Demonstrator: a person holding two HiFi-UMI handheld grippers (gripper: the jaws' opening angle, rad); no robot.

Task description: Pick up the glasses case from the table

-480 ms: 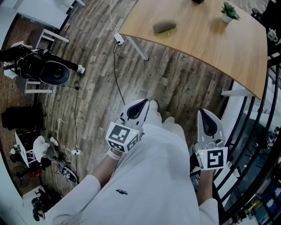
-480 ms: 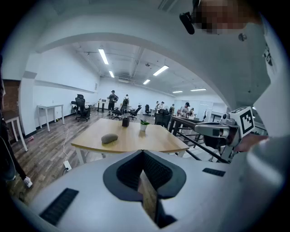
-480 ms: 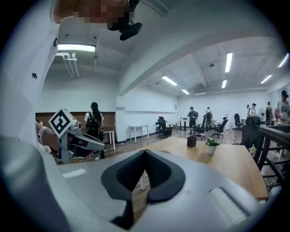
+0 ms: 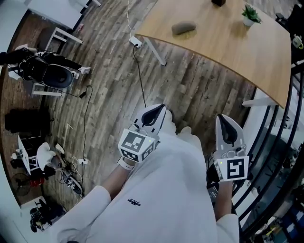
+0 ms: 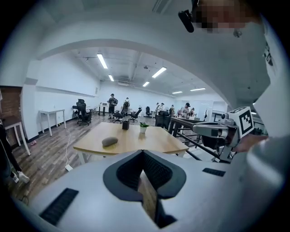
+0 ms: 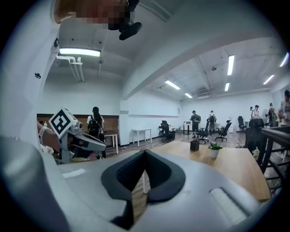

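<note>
The table (image 4: 223, 42) runs off the head view's top edge.

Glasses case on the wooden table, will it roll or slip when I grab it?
The glasses case lies flat, low and rounded on the table, so it probably won't tip, though it might rock. Its grey surface looks matte, likely easy to grip.

table (image 4: 228, 45) open around glasses case (image 4: 183, 27), plant (image 4: 249, 14) apart

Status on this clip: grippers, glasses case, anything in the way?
Left gripper shut, empty. Right gripper shut, empty. Glasses case on table, untouched, far ahead. Floor and cable between.
</note>
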